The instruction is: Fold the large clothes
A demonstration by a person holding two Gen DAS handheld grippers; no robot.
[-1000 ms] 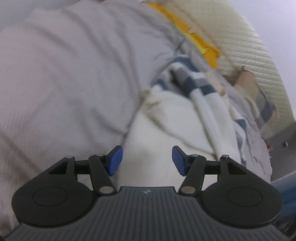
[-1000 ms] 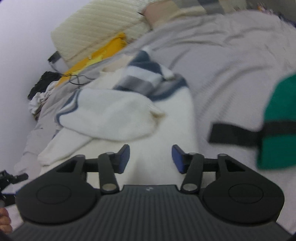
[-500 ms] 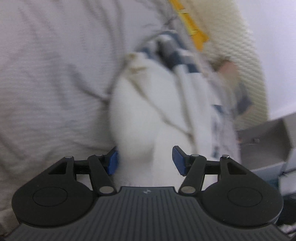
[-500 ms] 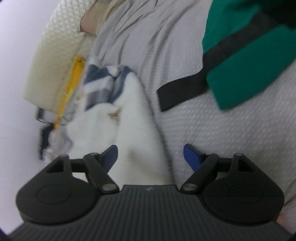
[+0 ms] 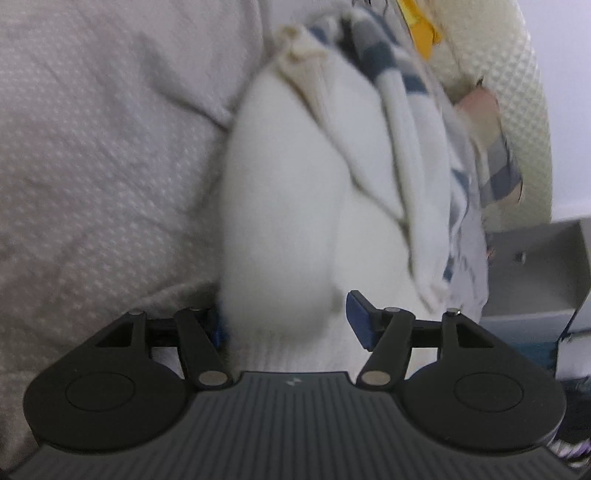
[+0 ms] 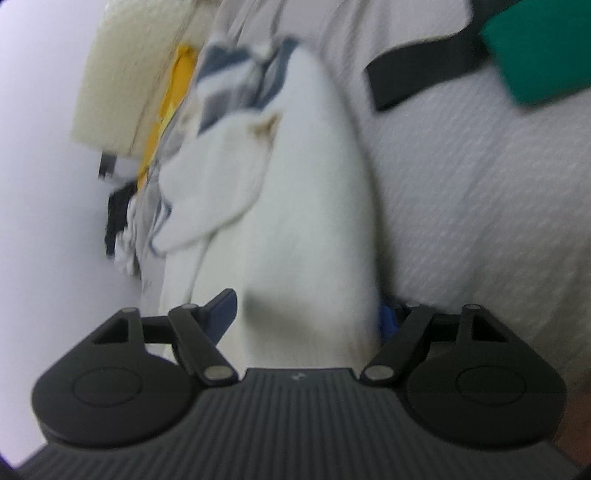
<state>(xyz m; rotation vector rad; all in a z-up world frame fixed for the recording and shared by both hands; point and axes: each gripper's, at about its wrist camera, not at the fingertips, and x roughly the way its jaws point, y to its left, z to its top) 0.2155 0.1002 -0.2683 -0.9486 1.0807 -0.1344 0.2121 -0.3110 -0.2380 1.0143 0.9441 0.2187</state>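
Note:
A white garment (image 5: pixel 280 206) with a blue, grey and white striped part (image 5: pixel 384 62) lies bunched lengthwise on a grey textured bedspread (image 5: pixel 92 147). My left gripper (image 5: pixel 288 325) is low over its near end. Its jaws are opening, the white cloth bulges between them and covers most of the left pad. In the right wrist view the same garment (image 6: pixel 314 184) runs away from my right gripper (image 6: pixel 306 314), which stands wide with the cloth's near edge between its fingers. The right pad (image 6: pixel 388 319) is half hidden behind the cloth. Neither gripper visibly pinches the fabric.
A green cloth (image 6: pixel 535 48) with a black strap (image 6: pixel 406 81) lies on the bedspread (image 6: pixel 480 184) at the upper right. A cream quilted headboard (image 5: pixel 509 74) and something yellow (image 5: pixel 417 26) are beyond the garment. A grey box (image 5: pixel 535 266) stands beside the bed.
Both grippers have dropped closer to the white garment, whose near end now sits between their fingers. The right gripper has rolled and spread its fingers wider.

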